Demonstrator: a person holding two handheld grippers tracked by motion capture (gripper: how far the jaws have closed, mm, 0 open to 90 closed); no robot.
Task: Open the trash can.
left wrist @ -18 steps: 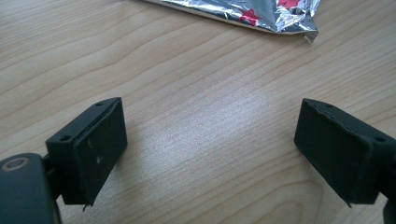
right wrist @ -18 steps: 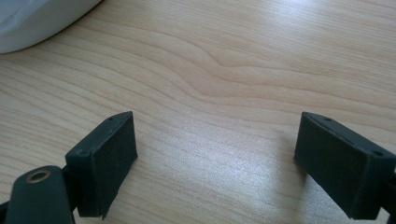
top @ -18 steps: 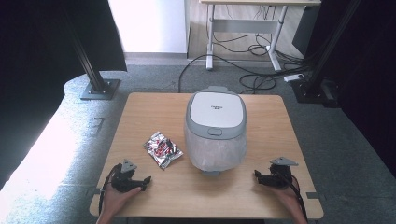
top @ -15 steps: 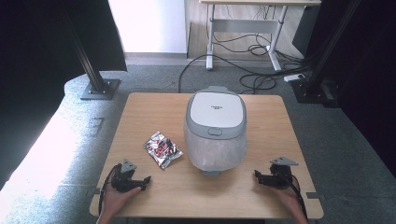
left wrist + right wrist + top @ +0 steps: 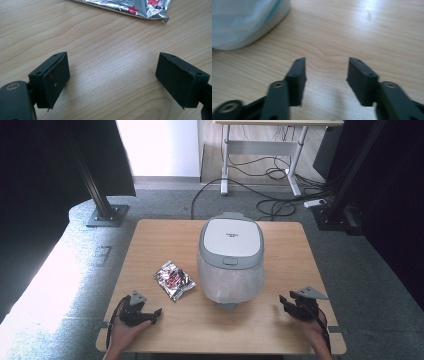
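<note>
Wood-grain table (image 5: 150, 240) carries a white-and-grey lidded appliance (image 5: 231, 257) at mid-surface, base wrapped in clear film. Foil snack packet (image 5: 174, 280) lies just left of it, apart. Left gripper (image 5: 145, 313) near the front-left corner, jaws wide apart, empty. Right gripper (image 5: 289, 306) near the front-right corner, jaws parted, empty. Bare surface runs along the front edge between them.

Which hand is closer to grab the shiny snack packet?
Left, probably. The left gripper rests near the table's front edge just below the foil packet, jaws open, and the left gripper view shows the packet straight ahead. The right gripper sits beyond the white bin, which stands between.
</note>
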